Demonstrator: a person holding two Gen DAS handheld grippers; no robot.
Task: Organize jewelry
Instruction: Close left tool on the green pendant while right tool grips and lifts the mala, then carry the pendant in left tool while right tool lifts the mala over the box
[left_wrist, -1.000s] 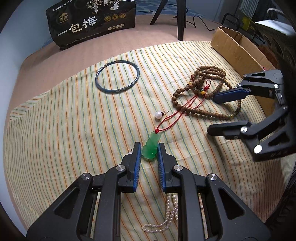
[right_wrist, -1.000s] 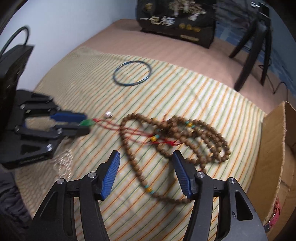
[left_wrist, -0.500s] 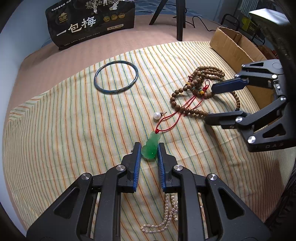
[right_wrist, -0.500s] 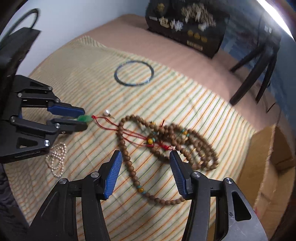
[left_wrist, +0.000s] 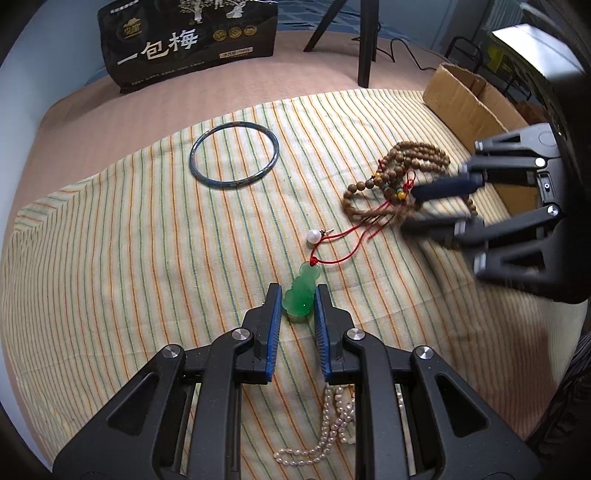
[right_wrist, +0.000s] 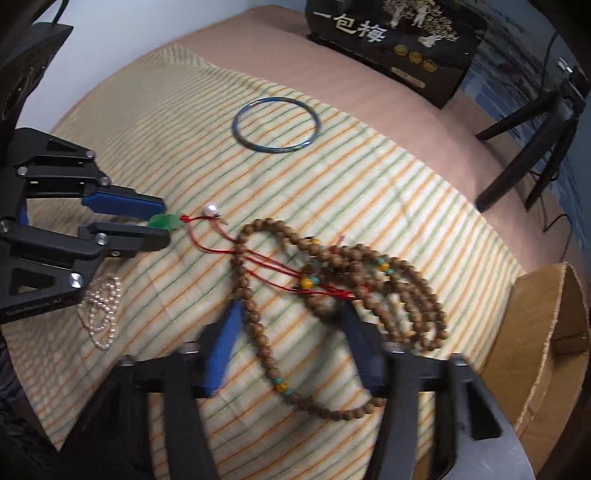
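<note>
A green jade pendant (left_wrist: 301, 295) on a red cord (left_wrist: 343, 236) lies on the striped cloth (left_wrist: 129, 258), and my left gripper (left_wrist: 297, 295) is shut on it. The cord runs into a tangled brown wooden bead necklace (right_wrist: 402, 295). My right gripper (right_wrist: 290, 308) is down over those beads and its jaws are closing. Bead strands lie between its blue pads (right_wrist: 225, 343), which do not clearly press on them. From the left wrist view, the right gripper (left_wrist: 410, 208) is blurred at the beads (left_wrist: 406, 155). The left gripper (right_wrist: 162, 220) and pendant (right_wrist: 170, 221) also show in the right wrist view.
A blue bangle (left_wrist: 233, 155) lies at the cloth's far side. A loose pearl stud (left_wrist: 313, 236) sits by the cord, and a pearl strand (left_wrist: 332, 424) lies under my left gripper. A cardboard box (right_wrist: 546, 332) stands at the right, with a black printed bag (left_wrist: 188, 40) and tripod legs (left_wrist: 365, 37) behind.
My right gripper has come down onto the wooden beads and its jaws have narrowed around them. The beads look more bunched. The left gripper has kept still on the pendant.
</note>
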